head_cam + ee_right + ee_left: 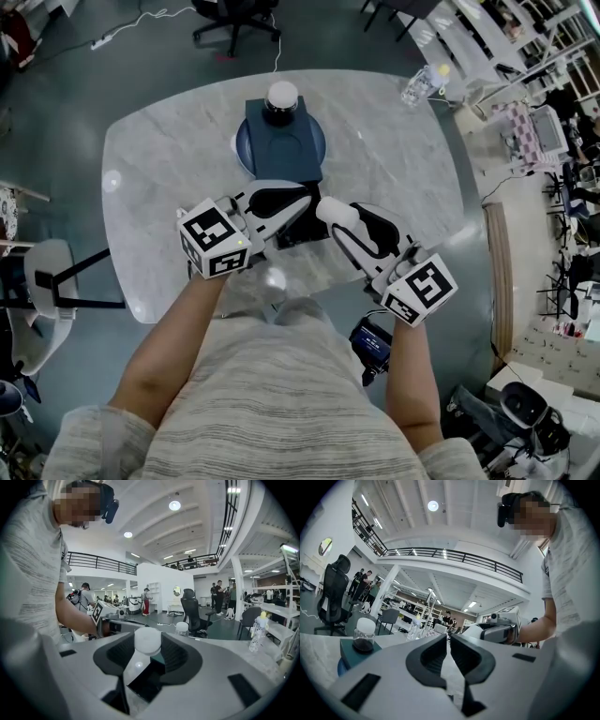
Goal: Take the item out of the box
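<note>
Evidently the right gripper [331,213] gripped the white-capped item [147,641] at 1 o'clock of the black box [300,234]; the left gripper's [448,639] jaws stood together, empty.

Pale grey striped short-sleeved shirt [272,412]; left claw [302,202] and right claw [330,214] are white (black-lined jaws), each bearing a black-and-white marker cube [214,239].
</note>
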Demonstrator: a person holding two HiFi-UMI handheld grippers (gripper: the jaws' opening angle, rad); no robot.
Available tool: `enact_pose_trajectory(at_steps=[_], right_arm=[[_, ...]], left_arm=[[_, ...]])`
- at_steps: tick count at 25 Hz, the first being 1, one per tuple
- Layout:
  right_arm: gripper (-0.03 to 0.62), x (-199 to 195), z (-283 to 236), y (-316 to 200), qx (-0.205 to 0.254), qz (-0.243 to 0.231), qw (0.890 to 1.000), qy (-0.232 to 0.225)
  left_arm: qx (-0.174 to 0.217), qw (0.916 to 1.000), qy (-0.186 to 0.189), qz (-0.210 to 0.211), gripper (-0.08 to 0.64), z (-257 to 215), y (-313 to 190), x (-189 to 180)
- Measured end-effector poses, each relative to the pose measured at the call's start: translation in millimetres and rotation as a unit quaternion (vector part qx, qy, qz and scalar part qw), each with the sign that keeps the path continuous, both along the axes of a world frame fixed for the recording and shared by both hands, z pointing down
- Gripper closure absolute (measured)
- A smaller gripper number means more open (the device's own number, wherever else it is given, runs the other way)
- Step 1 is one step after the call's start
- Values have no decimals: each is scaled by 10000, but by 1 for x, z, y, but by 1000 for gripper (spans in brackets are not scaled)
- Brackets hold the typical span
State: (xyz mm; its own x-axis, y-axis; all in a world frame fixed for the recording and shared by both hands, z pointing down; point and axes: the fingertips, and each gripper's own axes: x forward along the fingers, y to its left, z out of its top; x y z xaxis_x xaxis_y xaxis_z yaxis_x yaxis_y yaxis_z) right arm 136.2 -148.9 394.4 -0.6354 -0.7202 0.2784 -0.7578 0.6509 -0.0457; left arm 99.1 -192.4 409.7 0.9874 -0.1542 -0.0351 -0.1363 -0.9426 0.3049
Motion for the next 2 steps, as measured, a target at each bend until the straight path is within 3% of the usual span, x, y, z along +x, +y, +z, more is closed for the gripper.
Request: enact_pose_trajectory(at_steps=[2], right_arm=[[404,-1,1,0,-13,-12,10000,11]], left_arm=[[-2,10000,5,-3,538,0,-1,0]])
